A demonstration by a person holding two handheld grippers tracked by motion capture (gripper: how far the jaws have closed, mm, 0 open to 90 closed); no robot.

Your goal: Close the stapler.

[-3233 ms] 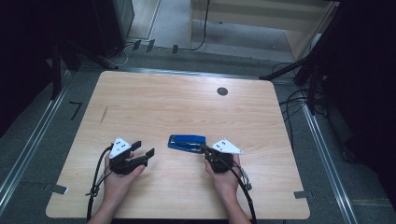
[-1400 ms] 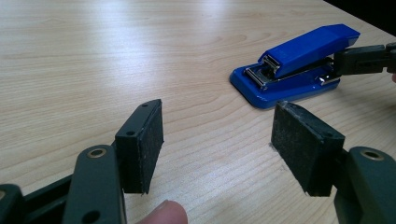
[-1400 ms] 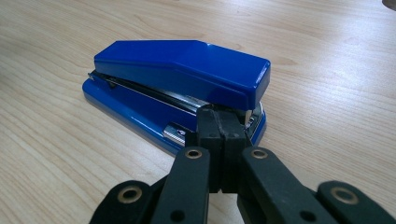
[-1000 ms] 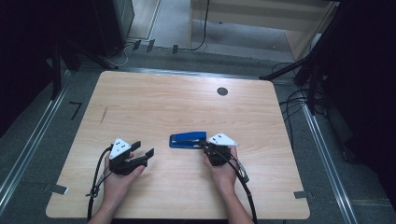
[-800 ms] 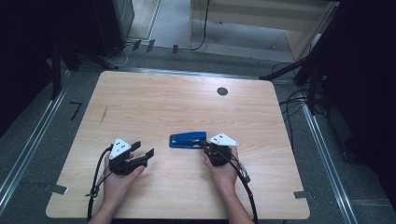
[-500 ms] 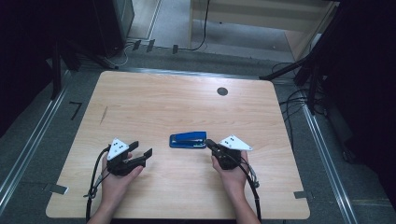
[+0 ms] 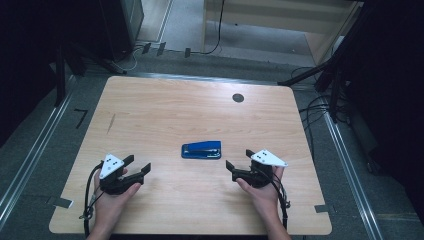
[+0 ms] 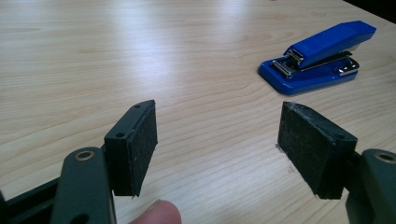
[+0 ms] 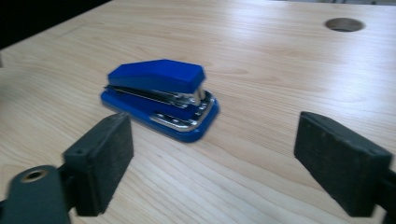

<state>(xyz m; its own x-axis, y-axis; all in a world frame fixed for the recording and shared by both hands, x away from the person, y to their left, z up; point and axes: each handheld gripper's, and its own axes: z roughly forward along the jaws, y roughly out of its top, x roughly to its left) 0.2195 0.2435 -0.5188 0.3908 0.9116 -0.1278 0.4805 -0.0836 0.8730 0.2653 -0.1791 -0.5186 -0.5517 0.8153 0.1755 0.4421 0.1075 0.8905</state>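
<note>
A blue stapler [image 7: 201, 150] lies flat on the wooden table [image 7: 170, 105], a little in front of its middle. My right gripper [image 7: 238, 159] sits just right of it, apart from it. Its jaws have just been opening and stand open with nothing between them. In the right gripper view the stapler [image 9: 159, 95] lies beyond the open gripper [image 9: 217, 135], toward the left jaw. My left gripper [image 7: 137, 164] rests near the front left. Its jaws have also just opened a little wider and hold nothing. In the left gripper view the stapler [image 8: 317, 53] is far off at the upper right of that gripper [image 8: 217, 116].
A round cable hole [image 7: 238, 98] sits near the table's back right. Cables [image 7: 320, 107] lie on the floor right of the table. A metal rail [image 7: 30, 160] runs along the floor on the left. The table's front edge is close behind both hands.
My right gripper has drawn back from the stapler's right end, to the right and toward the front, and its jaws have opened. The left gripper slid a little left. The stapler stays put.
</note>
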